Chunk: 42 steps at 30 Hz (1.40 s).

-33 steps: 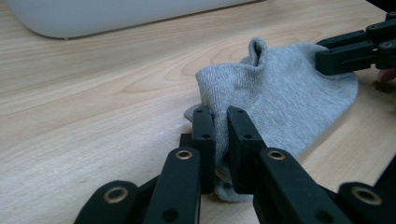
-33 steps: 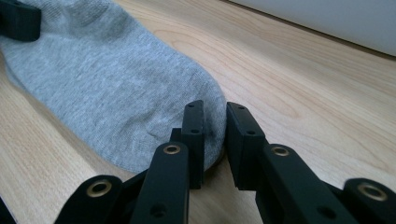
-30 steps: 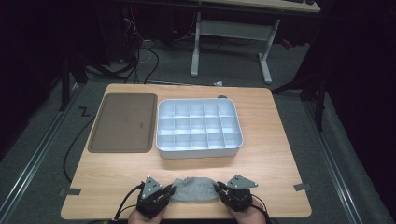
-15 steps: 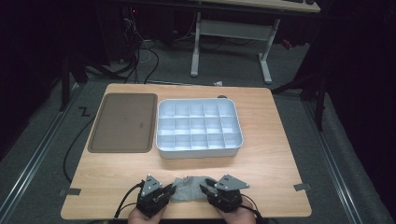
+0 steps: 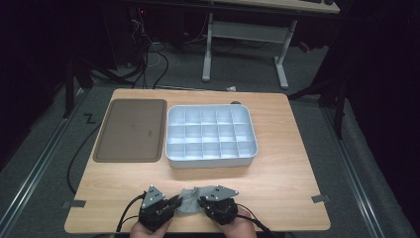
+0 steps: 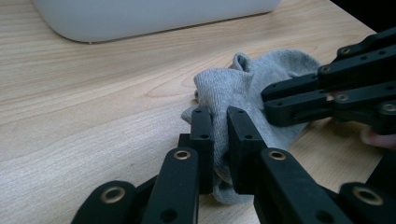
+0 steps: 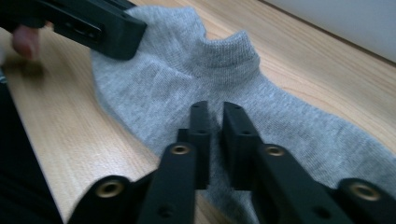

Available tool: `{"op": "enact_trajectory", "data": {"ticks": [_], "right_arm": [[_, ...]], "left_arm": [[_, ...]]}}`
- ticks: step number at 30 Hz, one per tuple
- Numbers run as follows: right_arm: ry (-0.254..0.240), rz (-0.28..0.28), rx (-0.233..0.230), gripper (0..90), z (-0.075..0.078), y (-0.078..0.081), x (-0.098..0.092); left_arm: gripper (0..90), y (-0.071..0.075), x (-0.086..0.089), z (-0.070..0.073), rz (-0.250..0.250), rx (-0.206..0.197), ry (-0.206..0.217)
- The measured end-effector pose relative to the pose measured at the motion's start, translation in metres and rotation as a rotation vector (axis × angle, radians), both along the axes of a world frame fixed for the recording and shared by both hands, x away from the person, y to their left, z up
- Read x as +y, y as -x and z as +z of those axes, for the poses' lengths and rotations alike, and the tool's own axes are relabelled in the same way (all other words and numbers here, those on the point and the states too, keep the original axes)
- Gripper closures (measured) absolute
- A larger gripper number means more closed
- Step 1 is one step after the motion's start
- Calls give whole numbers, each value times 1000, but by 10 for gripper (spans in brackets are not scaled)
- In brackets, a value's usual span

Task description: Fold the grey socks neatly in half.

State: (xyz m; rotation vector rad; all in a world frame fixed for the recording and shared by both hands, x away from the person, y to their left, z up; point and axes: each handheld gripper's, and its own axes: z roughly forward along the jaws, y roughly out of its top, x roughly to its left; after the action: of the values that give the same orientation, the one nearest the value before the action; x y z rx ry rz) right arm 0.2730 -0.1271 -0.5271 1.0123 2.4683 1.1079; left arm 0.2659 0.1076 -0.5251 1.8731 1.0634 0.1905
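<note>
1. I am working a grey sock (image 5: 190, 201) that lies on the wooden table (image 5: 277, 173) at its near edge, in front of the white compartment box (image 5: 212, 138) and well apart from it. The brown tray (image 5: 131, 130) sits to the left of that box, untouched.
2. My left gripper (image 6: 219, 140) is clamped on one end of the sock: in the left gripper view the fabric bunches up between my two black jaws, which stand almost together with cloth pinched in the narrow gap.
3. My right gripper (image 7: 212, 122) sits over the middle of the sock. In the right gripper view its jaws stand close together above the flat knit, but I cannot tell whether they have caught any fabric or merely rest on it.
4. I judge this to be the folding step: the sock is humped up between the two grippers rather than lying flat, as if one end were being brought toward the other.
5. The next move, as I read it, calls for carrying the pinched end over the rest of the sock while the other gripper pins it down, so that the fold lands square and the cloth does not drag along the wood.
6. Both my hands come in low from the near edge, the grippers angled inward toward each other, tips nearly meeting over the sock.
</note>
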Motion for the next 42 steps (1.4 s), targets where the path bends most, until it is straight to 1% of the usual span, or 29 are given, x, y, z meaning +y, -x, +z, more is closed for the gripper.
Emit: {"op": "enact_trajectory", "data": {"ticks": [1, 2, 3, 4, 5, 6, 8, 9, 11, 12, 13, 15, 16, 21, 23, 24, 29, 30, 31, 32, 33, 34, 35, 38, 40, 42], "right_arm": [[0, 0, 0, 804, 0, 0, 0], [-14, -9, -23, 784, 5, 2, -6], [-14, -9, -23, 784, 5, 2, -6], [-27, -29, -38, 784, 10, 3, -12], [-50, -63, -58, 786, 16, 3, -24], [-63, -113, -77, 795, 20, 2, -41], [-76, -157, -76, 806, 20, 0, -56], [-76, -157, -76, 806, 20, 0, -56], [-85, -186, -54, 811, 16, -2, -70], [-89, -196, -42, 810, 14, -2, -73], [-104, -197, -24, 807, 10, -2, -76], [-100, -197, -23, 798, 8, -3, -76], [-88, -196, 1, 782, 5, -5, -75], [-81, -187, 28, 784, -2, -6, -73], [-79, -184, 30, 785, -3, -6, -72], [-79, -179, 29, 787, -3, -6, -71], [-88, -172, 35, 786, -2, -5, -66], [-99, -165, 37, 787, -2, -4, -64], [-99, -165, 37, 787, -2, -4, -64], [-106, -155, 36, 786, -1, -3, -61], [-110, -152, 35, 786, 0, -2, -60], [-120, -148, 31, 786, 1, -1, -60], [-120, -148, 31, 786, 1, -1, -60], [-129, -154, 9, 784, 6, 3, -63], [-125, -158, 8, 787, 6, 3, -63], [-115, -156, 25, 805, 3, 2, -62]], "left_arm": [[823, 0, 0, 0, 0, 0, 0], [823, 0, 1, 1, 1, -1, -2], [823, 0, 1, 1, 1, -1, -2], [823, 0, 2, 1, 2, -3, -3], [823, 0, 2, 1, 3, -3, -3], [823, -1, 3, 2, 2, 1, -3], [823, -1, 3, 2, -5, 8, -3], [823, -1, 3, 2, -5, 8, -3], [823, -1, 2, 2, -9, 9, -3], [823, -1, 0, 2, -13, 10, -7], [822, -1, -1, 2, -14, 10, -8], [821, -1, -2, 2, -17, 11, -9], [821, -1, -2, 2, -18, 14, -10], [815, -3, -3, 5, -22, 20, -17], [810, -4, -2, 7, -22, 19, -19], [809, -5, -2, 10, -21, 17, -31], [808, -7, 1, 16, -12, 13, -52], [808, -9, 3, 20, -11, 11, -75], [808, -9, 3, 20, -11, 11, -75], [808, -10, 3, 21, -10, 9, -83], [808, -11, 3, 22, -10, 8, -95], [808, -13, 4, 24, -13, 11, -117], [808, -13, 4, 24, -13, 11, -117], [809, -16, 3, 25, -18, 17, -131], [809, -16, 2, 25, -21, 17, -133], [808, -16, -2, 27, -30, 14, -133]]}}
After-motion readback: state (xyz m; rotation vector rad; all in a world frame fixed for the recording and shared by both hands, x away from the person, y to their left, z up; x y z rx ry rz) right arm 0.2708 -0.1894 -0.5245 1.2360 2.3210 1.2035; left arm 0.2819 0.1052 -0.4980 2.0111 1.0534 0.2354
